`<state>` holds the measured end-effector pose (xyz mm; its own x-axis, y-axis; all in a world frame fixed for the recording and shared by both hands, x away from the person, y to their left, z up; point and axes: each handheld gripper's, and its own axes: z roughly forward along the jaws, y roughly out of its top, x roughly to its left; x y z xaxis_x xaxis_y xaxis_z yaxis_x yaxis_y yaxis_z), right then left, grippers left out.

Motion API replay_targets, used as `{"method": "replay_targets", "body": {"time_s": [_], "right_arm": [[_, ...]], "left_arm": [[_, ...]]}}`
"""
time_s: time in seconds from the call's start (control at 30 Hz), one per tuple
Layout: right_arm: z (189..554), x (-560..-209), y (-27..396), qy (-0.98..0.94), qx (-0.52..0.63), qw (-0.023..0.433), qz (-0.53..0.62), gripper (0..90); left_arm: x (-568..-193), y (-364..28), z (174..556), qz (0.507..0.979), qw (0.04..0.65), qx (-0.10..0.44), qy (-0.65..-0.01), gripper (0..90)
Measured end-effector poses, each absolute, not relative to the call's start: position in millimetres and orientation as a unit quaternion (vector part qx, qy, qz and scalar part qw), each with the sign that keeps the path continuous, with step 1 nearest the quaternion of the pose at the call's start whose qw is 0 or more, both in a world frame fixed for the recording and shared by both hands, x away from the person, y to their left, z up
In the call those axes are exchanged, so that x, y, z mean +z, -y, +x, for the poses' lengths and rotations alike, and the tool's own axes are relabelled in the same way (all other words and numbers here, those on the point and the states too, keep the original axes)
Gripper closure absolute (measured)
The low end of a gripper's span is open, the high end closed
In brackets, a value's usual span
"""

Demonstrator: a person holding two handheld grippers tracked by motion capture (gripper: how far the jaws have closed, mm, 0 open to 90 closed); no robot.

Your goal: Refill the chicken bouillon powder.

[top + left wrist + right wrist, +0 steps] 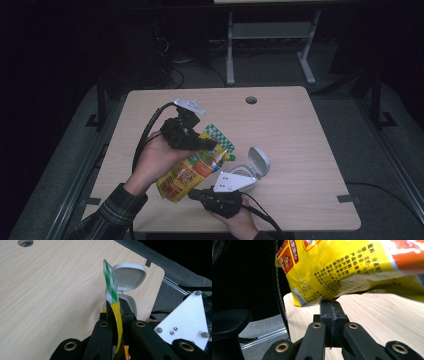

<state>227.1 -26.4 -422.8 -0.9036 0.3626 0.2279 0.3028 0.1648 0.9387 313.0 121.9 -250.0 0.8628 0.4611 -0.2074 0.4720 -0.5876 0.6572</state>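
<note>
left gripper (pixel 115 312): clamps glossy crinkled snack bag (pixel 192 170) | right gripper (pixel 331 305): jaws closed, seemingly pinching bag's edge | wood-grain table (pixel 290 130)

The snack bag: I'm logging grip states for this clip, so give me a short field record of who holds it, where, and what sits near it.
item: yellow snack bag, lifted off the table
left tool: shut on the bag's green-checked top edge
right tool: shut, at the bag's lower edge; a pinch of the bag cannot be confirmed
nearby: grey flip-lid container, lid open, on the table beside the bag
</note>
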Motion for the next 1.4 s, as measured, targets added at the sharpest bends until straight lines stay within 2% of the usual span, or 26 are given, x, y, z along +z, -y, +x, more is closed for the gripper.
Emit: {"method": "replay_targets", "body": {"time_s": [0.63, 1.4], "right_arm": [[225, -419, 41, -0.776, 0.591, 0.036, 0.218, 90.0], [215, -407, 109, -0.809, 0.547, 0.060, 0.206, 90.0]], "left_arm": [[-263, -144, 323, 0.886, 0.371, 0.001, -0.279, 90.0], [-278, -150, 346, 0.889, 0.368, 0.021, -0.274, 90.0]]}}
